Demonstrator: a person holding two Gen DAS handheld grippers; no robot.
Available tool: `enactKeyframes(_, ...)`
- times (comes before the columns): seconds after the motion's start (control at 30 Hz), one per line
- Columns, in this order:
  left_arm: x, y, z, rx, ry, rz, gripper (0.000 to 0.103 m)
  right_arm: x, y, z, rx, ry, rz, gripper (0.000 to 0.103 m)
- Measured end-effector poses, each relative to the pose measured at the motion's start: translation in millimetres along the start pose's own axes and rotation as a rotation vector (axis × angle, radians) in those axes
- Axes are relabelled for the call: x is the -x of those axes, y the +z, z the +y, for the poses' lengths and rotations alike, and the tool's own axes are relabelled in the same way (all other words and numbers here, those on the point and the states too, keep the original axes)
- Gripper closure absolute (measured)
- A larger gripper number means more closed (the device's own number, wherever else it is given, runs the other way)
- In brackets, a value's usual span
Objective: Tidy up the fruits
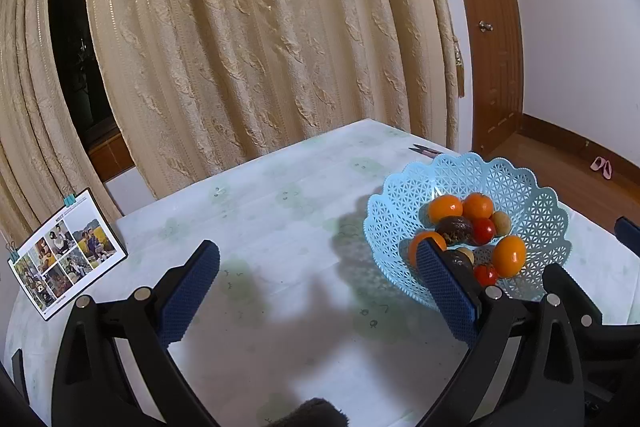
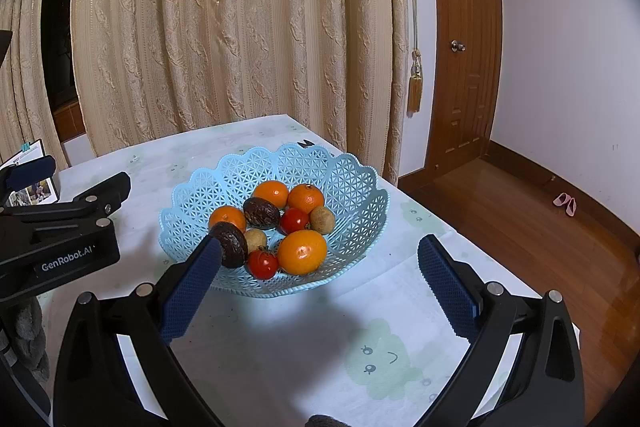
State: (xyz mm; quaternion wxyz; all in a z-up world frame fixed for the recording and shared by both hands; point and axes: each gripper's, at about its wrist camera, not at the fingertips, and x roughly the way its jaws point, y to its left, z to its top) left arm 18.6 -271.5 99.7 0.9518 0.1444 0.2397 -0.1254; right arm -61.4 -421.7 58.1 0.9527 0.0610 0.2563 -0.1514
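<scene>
Right wrist view: the right gripper has its jaws spread wide with nothing between them, poised over the near side of the bench and aimed at the pale blue lattice basket. The basket sits toward the far right corner of the bench and already carries all the fruit in sight: four oranges, the nearest and largest at the front, two dark avocados, two red tomatoes and two small tan round fruits. No loose fruit shows on the cloth, so in my judgement the gathering is done or nearly so, and both tools hang back because nothing is left to carry.

Left wrist view: the left gripper is likewise wide apart and empty, held over the bench's left half, its right finger overlapping the basket's near rim in the picture; whether it touches I cannot tell. This view alone shows the whole photo calendar standing at the left edge, and a small dark object beyond the basket that is too small to name. Only the right view shows the basket unobstructed, with the left tool's body just beside it.
</scene>
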Motion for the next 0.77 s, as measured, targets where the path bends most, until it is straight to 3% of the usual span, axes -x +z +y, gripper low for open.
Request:
enactKeyframes(0.5, 5.0, -0.5, -3.5, -0.012, -0.013, -0.023, 0.005, 0.5, -1.2, 2.2, 0.000, 0.005, 0.003, 0.003)
enactKeyframes(0.77, -0.3, -12.4, 22.5, 0.042, -0.008, 0.067, 0.005, -4.0, -8.3, 15.8, 0.001, 0.093, 0.065, 0.003)
